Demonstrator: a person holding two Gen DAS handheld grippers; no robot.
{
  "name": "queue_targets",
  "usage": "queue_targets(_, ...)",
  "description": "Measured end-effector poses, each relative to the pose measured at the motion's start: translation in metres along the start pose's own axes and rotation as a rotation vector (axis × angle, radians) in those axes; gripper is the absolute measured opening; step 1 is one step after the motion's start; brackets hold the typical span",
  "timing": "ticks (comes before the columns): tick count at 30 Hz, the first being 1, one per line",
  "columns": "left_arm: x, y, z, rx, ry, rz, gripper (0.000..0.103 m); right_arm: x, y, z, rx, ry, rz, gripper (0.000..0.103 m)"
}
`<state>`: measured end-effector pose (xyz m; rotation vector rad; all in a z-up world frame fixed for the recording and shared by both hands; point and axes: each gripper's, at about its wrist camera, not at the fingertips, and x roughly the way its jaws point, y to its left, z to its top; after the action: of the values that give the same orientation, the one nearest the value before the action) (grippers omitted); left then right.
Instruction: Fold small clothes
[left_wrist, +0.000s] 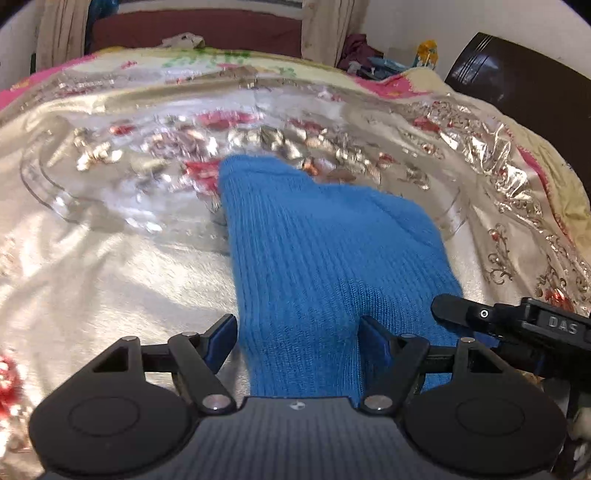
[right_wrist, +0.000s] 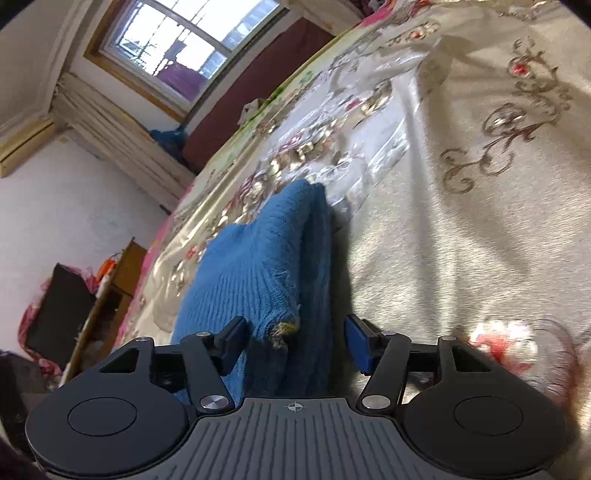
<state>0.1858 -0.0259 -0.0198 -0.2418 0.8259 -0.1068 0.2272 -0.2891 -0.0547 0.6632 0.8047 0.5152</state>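
Blue ribbed knit garment (left_wrist: 325, 258) lies mid-bed on shiny cream floral bedspread (left_wrist: 110, 273), long axis running away from me. My left gripper (left_wrist: 297, 341) fingers spread, near hem between, unpinched. Right gripper (right_wrist: 295, 341) fingers spread at frayed corner (right_wrist: 284, 330), equally near.

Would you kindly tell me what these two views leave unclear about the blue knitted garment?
- Near end of the blue knitted garment: left wrist view, hidden behind the left gripper.
- Underside layers: right wrist view, in shadow beside the right gripper.
- Garment type: neither view shows its full outline.
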Motion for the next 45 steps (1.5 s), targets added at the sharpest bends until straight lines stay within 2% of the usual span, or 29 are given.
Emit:
queue_targets(2,0.004,0.002,-0.002,-0.01,0.006,-0.002,0.084,0.005,0.0,0.0,-0.001,0.007,0.005,0.058)
queue_targets(11,0.005,0.011,0.005,-0.063,0.007,-0.056,0.084,0.014,-0.004,0.001,0.023,0.026,0.063,0.058)
queue_targets(16,0.02,0.012,0.005,-0.084,0.039,-0.078,0.087,0.016,-0.005,0.002,0.027,0.04,0.051,0.047)
queue_targets(19,0.016,0.013,0.001,-0.069,0.047,-0.084,0.085,0.015,-0.009,0.002,0.062,0.057,0.063,0.042)
queue_targets(26,0.007,0.001,-0.013,-0.004,0.073,-0.069,0.077,0.005,-0.006,-0.006,0.076,0.085,0.058,0.038)
queue_targets(35,-0.018,-0.005,-0.038,0.019,0.107,-0.13,0.071,-0.019,0.008,-0.026,0.057,0.126,0.008,0.038)
queue_targets(45,-0.033,0.003,-0.051,-0.012,0.084,-0.176,0.071,-0.035,0.011,-0.042,0.058,0.099,-0.072,0.034)
